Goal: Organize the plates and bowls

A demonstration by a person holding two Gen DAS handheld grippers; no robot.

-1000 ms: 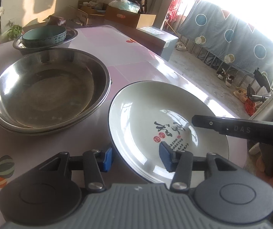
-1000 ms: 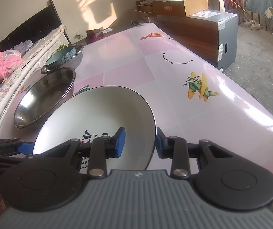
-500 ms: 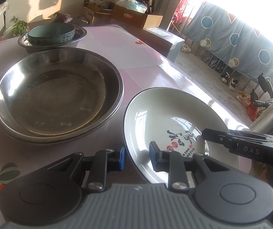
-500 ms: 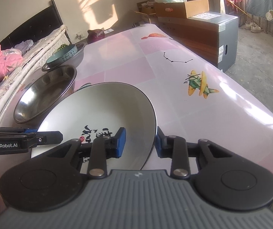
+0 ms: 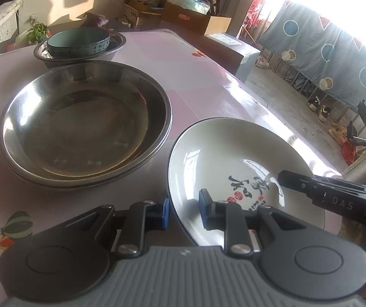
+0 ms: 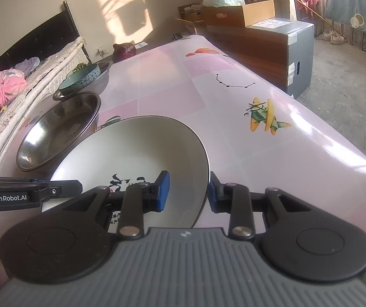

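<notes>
- The pink tablecloth-covered table (image 5: 195,76) with balloon and plane prints carries all the dishes; it sits as it did a second ago.
- The large stainless steel basin (image 5: 85,122) rests on a second one like it, just left of the plate and unmoved; in the left wrist view it now sits higher and further right than before.
- The white ceramic plate with black calligraphy and a dark rim (image 5: 234,158) lies near the table's front edge, gripped on two opposite sides, its left rim raised a little more than a second ago.
- The small teal ceramic bowl (image 5: 78,42) sits inside a shallow steel dish (image 5: 116,48) at the far end, well apart from the plate, unchanged.
- The left gripper (image 5: 183,212) was wide a second ago, straddling the plate's left rim; its jaws have just been closing and now pinch that rim between the blue pads.
- The right gripper (image 6: 186,190) holds the plate's right rim in a narrow clamp, as before.
</notes>
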